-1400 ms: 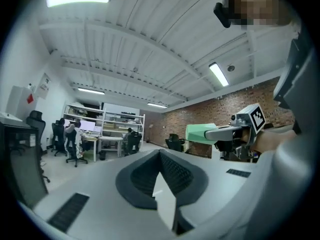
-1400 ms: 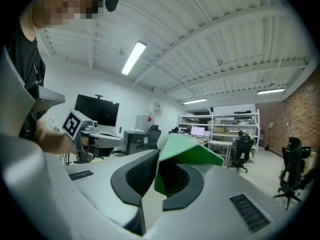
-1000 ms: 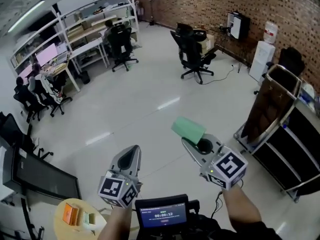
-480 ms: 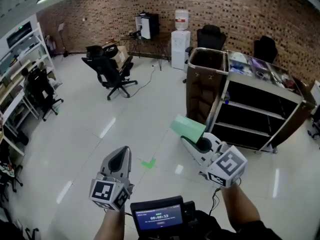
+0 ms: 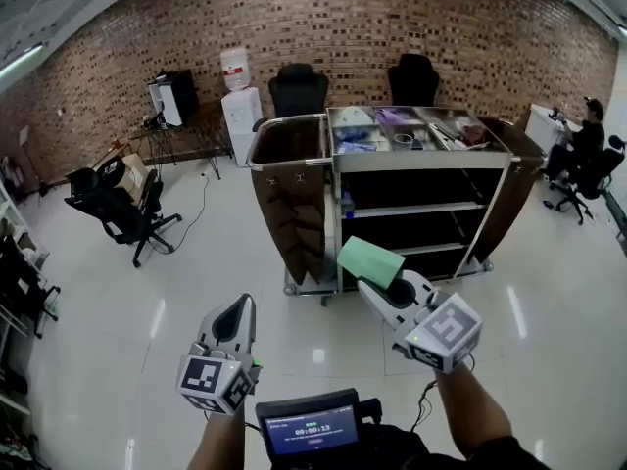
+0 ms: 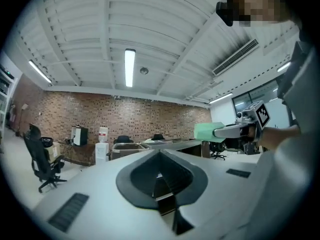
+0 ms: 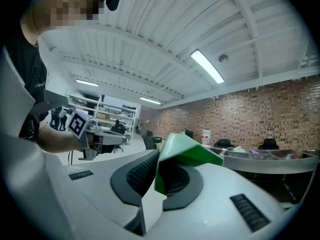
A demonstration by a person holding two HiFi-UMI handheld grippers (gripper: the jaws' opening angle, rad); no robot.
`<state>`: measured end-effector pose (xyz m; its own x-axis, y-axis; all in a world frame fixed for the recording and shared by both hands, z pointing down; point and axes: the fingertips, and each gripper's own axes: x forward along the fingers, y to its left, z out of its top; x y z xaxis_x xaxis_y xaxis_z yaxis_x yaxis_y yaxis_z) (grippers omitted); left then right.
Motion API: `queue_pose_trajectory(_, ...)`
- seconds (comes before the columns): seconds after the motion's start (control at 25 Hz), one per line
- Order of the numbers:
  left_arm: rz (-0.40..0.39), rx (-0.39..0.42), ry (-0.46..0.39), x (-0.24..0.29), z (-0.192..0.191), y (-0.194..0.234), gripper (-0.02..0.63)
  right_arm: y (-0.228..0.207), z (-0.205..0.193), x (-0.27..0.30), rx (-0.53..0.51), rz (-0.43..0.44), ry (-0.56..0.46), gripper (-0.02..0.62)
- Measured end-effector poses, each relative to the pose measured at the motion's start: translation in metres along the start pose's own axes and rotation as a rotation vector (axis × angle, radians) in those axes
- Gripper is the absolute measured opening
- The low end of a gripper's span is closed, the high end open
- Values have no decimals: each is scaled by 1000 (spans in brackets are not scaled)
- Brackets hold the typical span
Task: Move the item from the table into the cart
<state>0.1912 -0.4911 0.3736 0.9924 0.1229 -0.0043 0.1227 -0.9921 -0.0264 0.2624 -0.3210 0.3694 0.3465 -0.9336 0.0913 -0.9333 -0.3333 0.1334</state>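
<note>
The green sheet [image 5: 370,260] was in the air, pinched in the right claw [image 5: 382,282], well short of the cart [image 5: 421,154] that stood straight ahead of the tips. In the right gripper view it was bent into a ridge where the jaws squeezed it, with most of it standing free above and beyond them. That suggested something thin, light and limp: it was easy to crease, unlikely to break, and likely to flap or work loose if swung quickly. Only its near edge was gripped. That seemed enough for so light a thing, though a deeper bite would probably have steadied the free end.

The right claw was clamped on that edge and pointed roughly level toward the cart's open shelves, with the forearm trailing behind it. The left claw [image 5: 238,313] was held just left of it and slightly lower, also pointing forward. Its jaws were together with nothing between them. Bare floor [image 5: 147,341] lay between both claws and the cart, whose brown bag [image 5: 294,204] hung on the end ahead of the left claw.
</note>
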Motion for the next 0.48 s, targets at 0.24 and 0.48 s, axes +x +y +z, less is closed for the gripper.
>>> queue_pose_trajectory(0.24,-144,20,-7,153,6,-50,0,-136,-2,-23,-35,-108,-13,0)
queue_pose_trajectory(0.48,-282,30,-29,278,16,-52,0,-243,-20,3,-21,-216,26,0)
